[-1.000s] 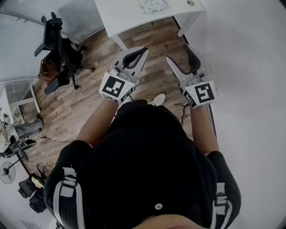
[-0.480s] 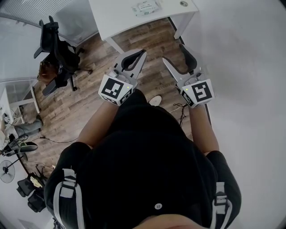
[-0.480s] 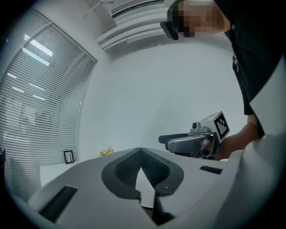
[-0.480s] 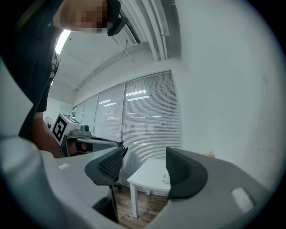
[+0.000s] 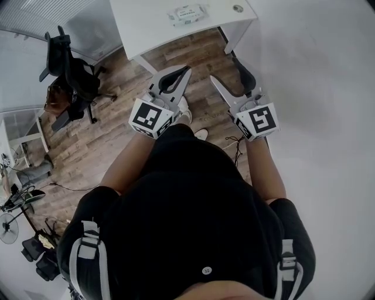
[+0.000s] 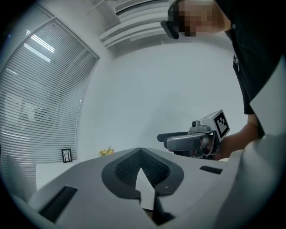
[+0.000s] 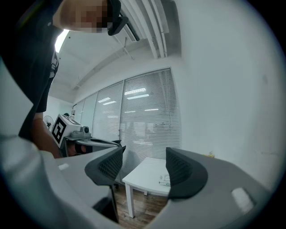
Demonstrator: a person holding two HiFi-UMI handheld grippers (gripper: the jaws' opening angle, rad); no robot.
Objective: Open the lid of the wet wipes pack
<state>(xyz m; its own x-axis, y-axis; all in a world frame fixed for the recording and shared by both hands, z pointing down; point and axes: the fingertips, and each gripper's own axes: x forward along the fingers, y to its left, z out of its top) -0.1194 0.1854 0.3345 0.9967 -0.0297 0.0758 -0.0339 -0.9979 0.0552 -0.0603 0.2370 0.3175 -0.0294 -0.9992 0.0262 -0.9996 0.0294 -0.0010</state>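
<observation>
The wet wipes pack [image 5: 187, 14] lies flat on a white table [image 5: 146, 29] at the top of the head view, well ahead of both grippers. The right gripper view shows the pack [image 7: 164, 180] small on the table [image 7: 145, 172], seen between the jaws. My left gripper [image 5: 187, 70] is held over the wooden floor, shut with nothing in it; its tips meet [image 6: 140, 151]. My right gripper [image 5: 226, 69] hovers beside it, open and empty [image 7: 145, 157]. Neither touches the table or the pack.
A small round object [image 5: 237, 8] sits on the table right of the pack. A black office chair [image 5: 67, 55] stands on the floor to the left. A white wall [image 5: 322, 88] runs along the right. A cable [image 5: 237, 143] lies on the floor by the person's feet.
The table and pack have come further into the head view from the top edge. Both grippers stay side by side, slightly closer to the table; their jaws have not changed.
</observation>
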